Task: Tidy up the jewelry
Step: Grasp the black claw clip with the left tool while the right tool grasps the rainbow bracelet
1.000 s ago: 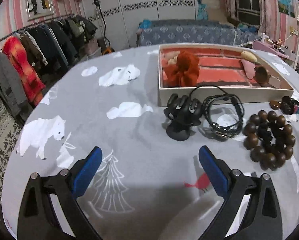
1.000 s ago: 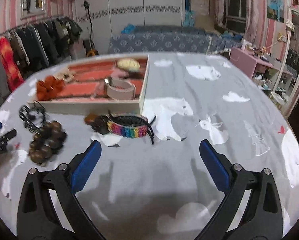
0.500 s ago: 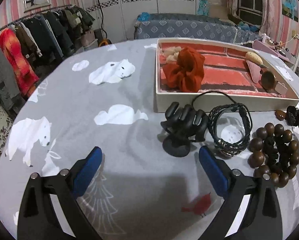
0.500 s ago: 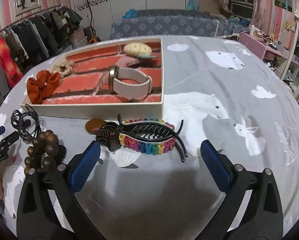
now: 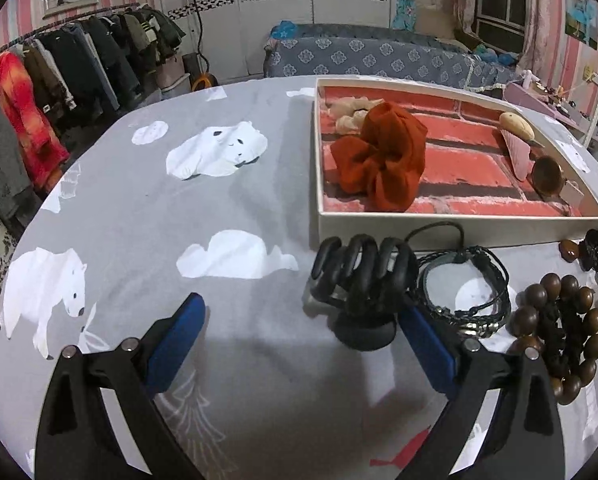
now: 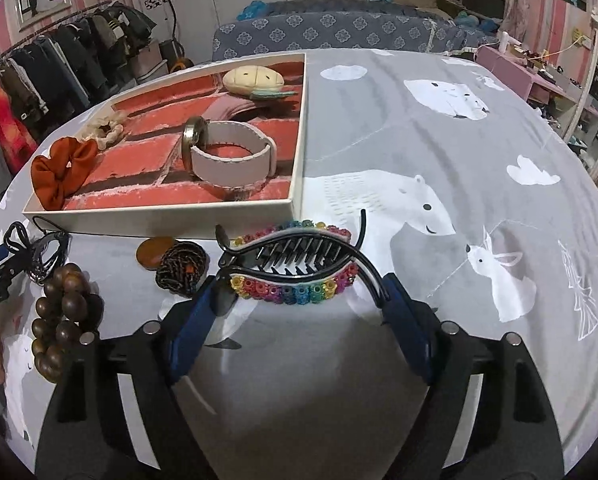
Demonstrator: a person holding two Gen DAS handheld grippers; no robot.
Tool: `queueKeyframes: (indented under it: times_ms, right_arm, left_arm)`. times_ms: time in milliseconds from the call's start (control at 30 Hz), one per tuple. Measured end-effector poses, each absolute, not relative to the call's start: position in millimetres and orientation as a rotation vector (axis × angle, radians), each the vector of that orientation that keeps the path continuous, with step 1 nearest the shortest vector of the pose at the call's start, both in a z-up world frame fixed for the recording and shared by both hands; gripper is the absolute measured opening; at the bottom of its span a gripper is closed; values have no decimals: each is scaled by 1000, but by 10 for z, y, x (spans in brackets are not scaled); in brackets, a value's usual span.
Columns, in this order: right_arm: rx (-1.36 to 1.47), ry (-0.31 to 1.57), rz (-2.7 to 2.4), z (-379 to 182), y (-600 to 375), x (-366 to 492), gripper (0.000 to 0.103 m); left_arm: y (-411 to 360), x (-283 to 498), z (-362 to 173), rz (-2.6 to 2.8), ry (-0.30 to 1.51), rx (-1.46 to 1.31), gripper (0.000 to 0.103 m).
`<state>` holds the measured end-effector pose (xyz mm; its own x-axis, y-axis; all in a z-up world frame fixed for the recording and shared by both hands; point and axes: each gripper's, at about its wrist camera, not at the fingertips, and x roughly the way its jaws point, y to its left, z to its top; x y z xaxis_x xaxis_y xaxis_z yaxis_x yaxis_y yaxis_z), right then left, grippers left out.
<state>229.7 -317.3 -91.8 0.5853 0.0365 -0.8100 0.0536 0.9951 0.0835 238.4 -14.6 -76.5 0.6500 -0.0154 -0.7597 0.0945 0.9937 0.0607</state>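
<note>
The right gripper (image 6: 299,300), low in the right wrist frame, is closing, its blue pads (image 6: 191,328) flanking a black claw hair clip (image 6: 295,258) that lies over a rainbow beaded band (image 6: 295,290); the pads sit just beside the clip's ends, and whether they press on it cannot be told. The left gripper (image 5: 299,336), at the bottom of the left wrist frame, stands wide open and holds nothing; its right pad (image 5: 423,344) is just beside a black coiled hair tie (image 5: 363,276), which rests on the cloth.

A shallow cream box (image 6: 159,216) with a red brick-print floor fills the upper left of the right wrist frame. Inside lie a rust fabric scrunchie (image 6: 61,170), a pale scrunchie (image 6: 105,130), a watch with a pale leather strap (image 6: 231,158) and a cream hair clip (image 6: 255,78). Before its near wall lie a braided cord bracelet (image 5: 463,292), a brown wooden bead bracelet (image 5: 559,328) and a knotted brown ornament (image 6: 181,266).

The grey polar-bear tablecloth (image 6: 459,160) is open at frame right, and at the left of the left wrist frame.
</note>
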Motion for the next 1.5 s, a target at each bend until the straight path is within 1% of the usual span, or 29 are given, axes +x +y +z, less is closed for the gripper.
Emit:
queueKeyframes:
  times_ms: [67,100,167,233,267,467,800,1100,1333,1500]
  right_arm:
    - [99,949,-12,-926,-3159,2313,80]
    - [98,951,-11,-928,-3159,2321,80]
    - [99,950,-4,-927,-3171,2328,80]
    - [107,942,4,-916,-3182,2324,79]
    - [111,939,8,-913,-3188,2315,79]
    - [104,897,9,-799,-3214,2197,79]
    - [98,811,5,-421,-3268,1974,79]
    - [93,772,6,-221,-3260,1866,79]
    - [82,755,13,-99,-3209,1963,79]
    - [67,741,29,15,-3124,2217,79]
  left_arm:
    - [-179,2405,-773,-80,866,107,92]
    - [-195,2418,-780,-89,869,105,84]
    - [-210,2443,-801,-118,885,94,55]
    - [-214,2440,-791,-131,879,89,44]
    - [-214,2433,-786,-134,876,90,43]
    - [-176,2330,-696,-111,828,91,43]
    - [-117,2099,-358,-85,742,100,43]
    - [-182,2038,-210,-92,710,102,43]
    - [-302,2131,-90,-113,689,113,43]
    - [-509,2393,-5,-142,680,132,43]
